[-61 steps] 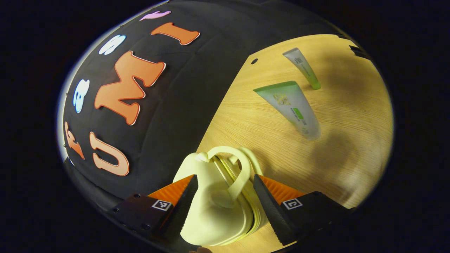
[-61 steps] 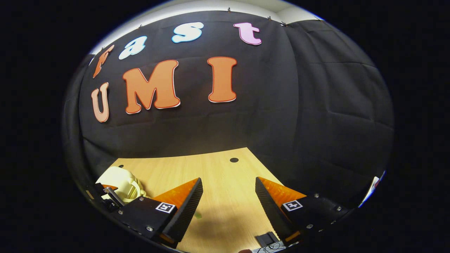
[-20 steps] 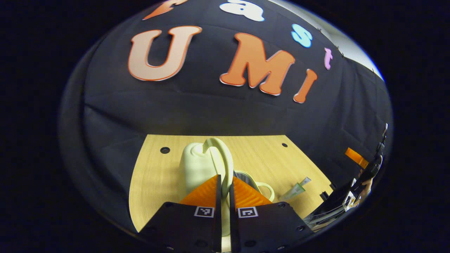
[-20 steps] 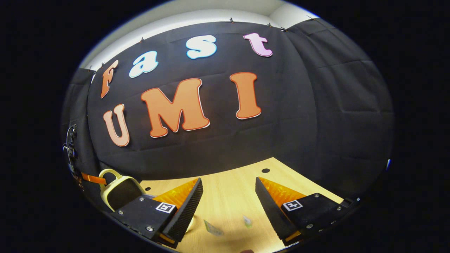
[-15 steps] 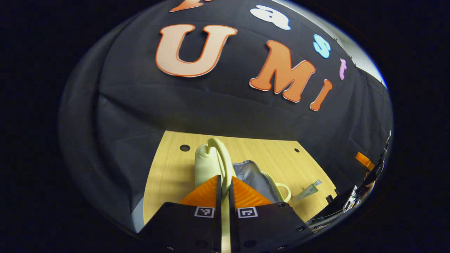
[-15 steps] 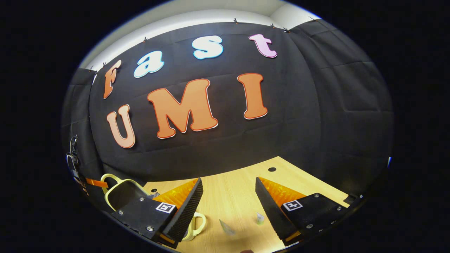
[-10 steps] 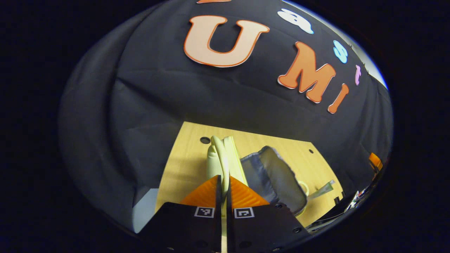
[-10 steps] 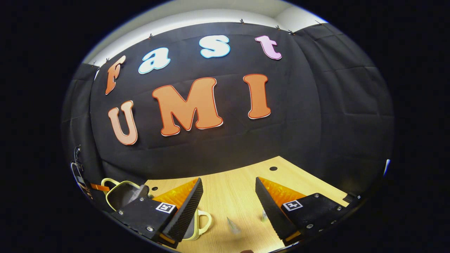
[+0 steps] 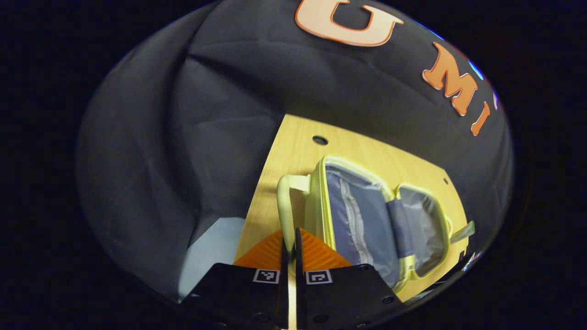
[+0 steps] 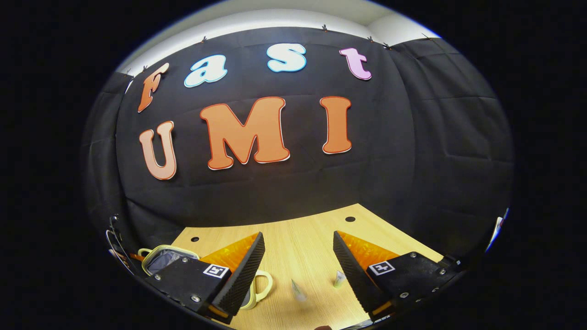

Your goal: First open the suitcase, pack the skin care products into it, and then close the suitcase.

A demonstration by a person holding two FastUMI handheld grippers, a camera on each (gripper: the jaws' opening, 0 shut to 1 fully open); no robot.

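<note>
Now: suitcase lies open on the table

Left gripper (image 9: pixel 290 250) is pinched tight on the pale handle (image 9: pixel 285 208); beyond it the suitcase (image 9: pixel 367 220) lies spread open on the table (image 9: pixel 293 156); right gripper (image 10: pixel 297 256) gapes wide, empty, above two tubes (image 10: pixel 298 289).

Left cam close above suitcase (image 9: pixel 367 220), right cam low – facing wall, both share table (image 10: pixel 298 247)

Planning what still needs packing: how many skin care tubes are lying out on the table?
2, both between the right gripper's jaws: one tube lies left of the other tube. More may be hidden behind the open suitcase.
</note>
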